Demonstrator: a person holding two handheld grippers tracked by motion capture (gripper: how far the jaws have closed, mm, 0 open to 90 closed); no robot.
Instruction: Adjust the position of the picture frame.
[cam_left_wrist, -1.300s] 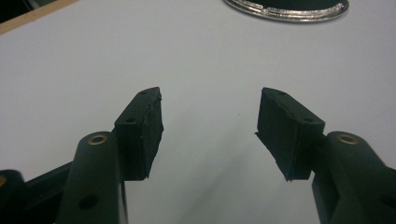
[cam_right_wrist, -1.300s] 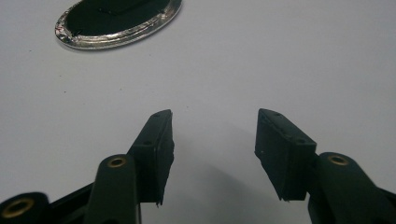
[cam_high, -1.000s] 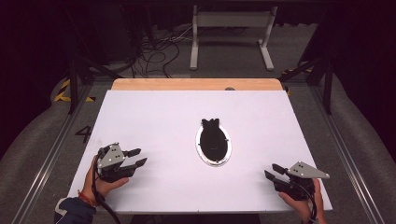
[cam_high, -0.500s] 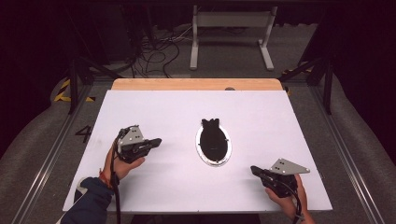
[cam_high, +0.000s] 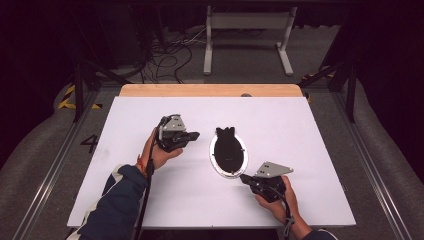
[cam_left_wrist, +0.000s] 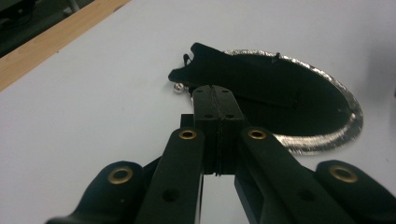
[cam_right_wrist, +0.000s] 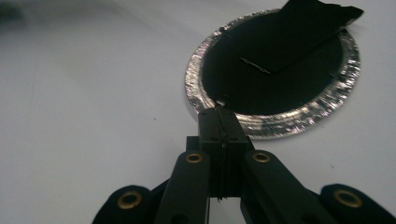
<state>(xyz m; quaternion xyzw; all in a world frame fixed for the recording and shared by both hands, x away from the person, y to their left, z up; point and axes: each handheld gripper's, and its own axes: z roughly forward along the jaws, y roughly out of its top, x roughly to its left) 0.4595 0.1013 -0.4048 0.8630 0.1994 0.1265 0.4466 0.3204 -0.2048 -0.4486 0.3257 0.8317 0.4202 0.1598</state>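
Note:
A silver-rimmed oval plate (cam_high: 216, 159) (cam_left_wrist: 327, 140) (cam_right_wrist: 196, 88) lies at the middle of the white table. A flat black piece (cam_high: 227, 147) (cam_left_wrist: 252, 79) (cam_right_wrist: 299, 32) lies on it, and one end juts over the far rim. My left gripper (cam_high: 194, 135) (cam_left_wrist: 215, 91) is shut and empty. It is held just left of the plate, with its tips near the black piece's jutting end. My right gripper (cam_high: 243, 178) (cam_right_wrist: 219, 111) is also shut and empty, with its tips at the plate's near rim. A small silver bead (cam_left_wrist: 178, 87) rests by the jutting end.
The white table top (cam_high: 310, 130) has a wooden strip (cam_high: 210, 90) along its far edge. Metal rails run along both sides. Beyond the table, cables and a white metal stand (cam_high: 245, 30) are on the dark floor.
Both hands have moved in from the table's near corners toward the plate, the left one up and to the right, the right one to the left. Both pairs of jaws have closed.

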